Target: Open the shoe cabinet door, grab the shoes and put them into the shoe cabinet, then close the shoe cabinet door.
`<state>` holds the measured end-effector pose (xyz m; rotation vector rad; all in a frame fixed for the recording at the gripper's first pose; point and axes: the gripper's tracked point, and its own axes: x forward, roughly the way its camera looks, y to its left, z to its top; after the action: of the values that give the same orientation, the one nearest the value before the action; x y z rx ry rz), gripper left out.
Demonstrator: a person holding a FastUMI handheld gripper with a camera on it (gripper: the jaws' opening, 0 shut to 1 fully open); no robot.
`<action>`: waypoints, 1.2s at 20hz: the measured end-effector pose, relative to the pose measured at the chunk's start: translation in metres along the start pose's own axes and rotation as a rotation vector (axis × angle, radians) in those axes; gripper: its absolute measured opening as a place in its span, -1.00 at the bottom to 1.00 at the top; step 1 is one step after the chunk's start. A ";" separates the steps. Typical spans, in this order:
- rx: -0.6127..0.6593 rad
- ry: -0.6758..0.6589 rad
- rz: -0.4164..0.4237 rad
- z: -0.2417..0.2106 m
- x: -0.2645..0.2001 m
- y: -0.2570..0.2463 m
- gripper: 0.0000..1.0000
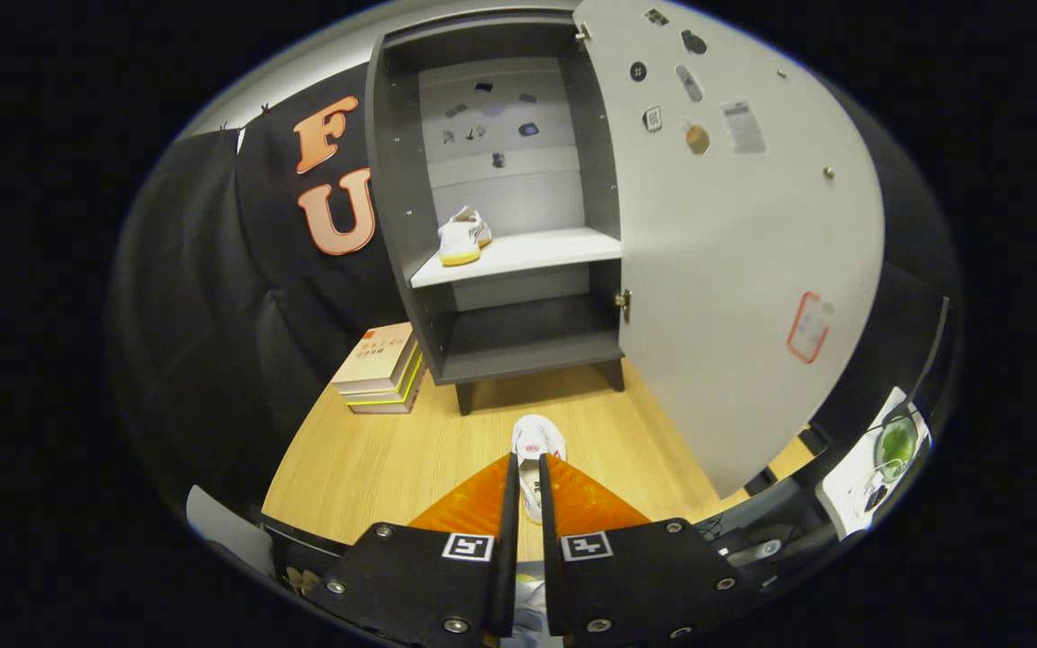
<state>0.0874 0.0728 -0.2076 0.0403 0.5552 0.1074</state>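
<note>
A wooden floor (374, 459) runs up to black cloth walls, and a grey cabinet (401, 180) stands on short legs at twelve o'clock from the gripper (528, 468). Its door (734, 270) is swung wide open toward one o'clock, hinged on the cabinet's right side; small stickers dot its inner face, too small to make out. One white shoe with a yellow sole (463, 238) sits on the left part of the pale shelf (545, 252) inside. The compartment below the shelf is dark and its contents cannot be told. A stack of books (382, 369) lies on the floor just beside the cabinet's left leg, at eleven o'clock.

The gripper's two orange fingers (473, 504) are drawn almost together, and a second white shoe (536, 445) is pinched between them; its toe sticks out just beyond the fingertips, while its rear part is hidden by the fingers and the black gripper body. At four o'clock some pale clutter shows, warped and hard to identify.
</note>
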 end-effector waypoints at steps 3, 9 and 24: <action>-0.005 0.094 0.040 -0.036 0.041 0.009 -0.65; -0.034 0.244 0.063 -0.087 0.113 0.012 -0.56; -0.052 0.383 0.096 -0.125 0.230 0.017 -0.51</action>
<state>0.2135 0.1167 -0.4331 -0.0051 0.9329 0.2255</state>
